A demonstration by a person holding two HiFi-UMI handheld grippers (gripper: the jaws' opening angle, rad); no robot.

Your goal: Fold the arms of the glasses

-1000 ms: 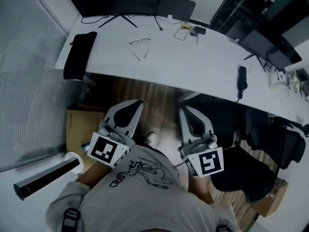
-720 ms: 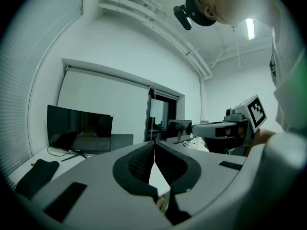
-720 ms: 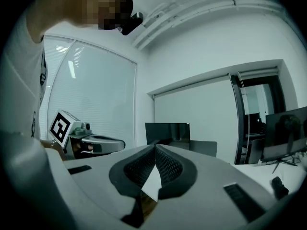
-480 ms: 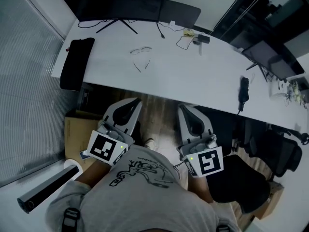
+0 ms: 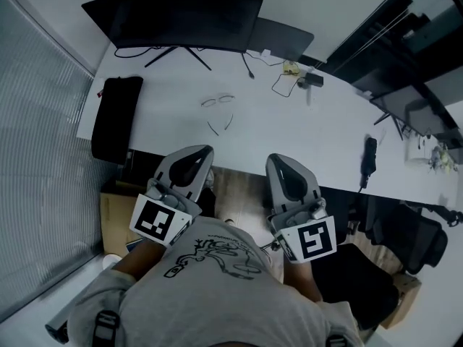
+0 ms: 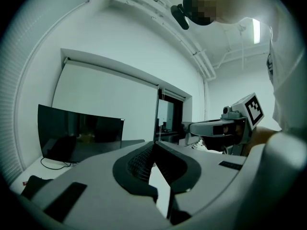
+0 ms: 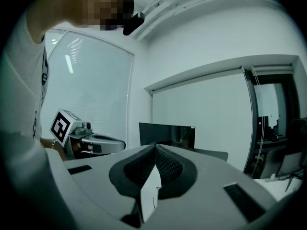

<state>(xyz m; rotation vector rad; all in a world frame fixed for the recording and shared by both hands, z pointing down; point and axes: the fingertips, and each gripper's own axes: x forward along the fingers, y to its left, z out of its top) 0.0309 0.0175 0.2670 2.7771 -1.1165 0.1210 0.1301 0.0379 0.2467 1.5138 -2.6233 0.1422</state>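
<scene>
nearest, a person in a grey printed t-shirt holds both tools side by side in front of the body, above a brown wooden floor. the left tongs are clenched, their dark ribbed pads meeting at the tips with nothing between them. the right tongs are clenched and empty in the same way. both point toward the near edge of the long white counter and touch nothing.

further out on the counter lie the thin wire-framed glasses, both arms spread open toward the person, well apart from either pair of tongs. a long black pad lies at the counter's left end and a slim black handset toward the right. behind the glasses stands a wide black curved monitor against the white wall. grey window blinds run along the left.
</scene>
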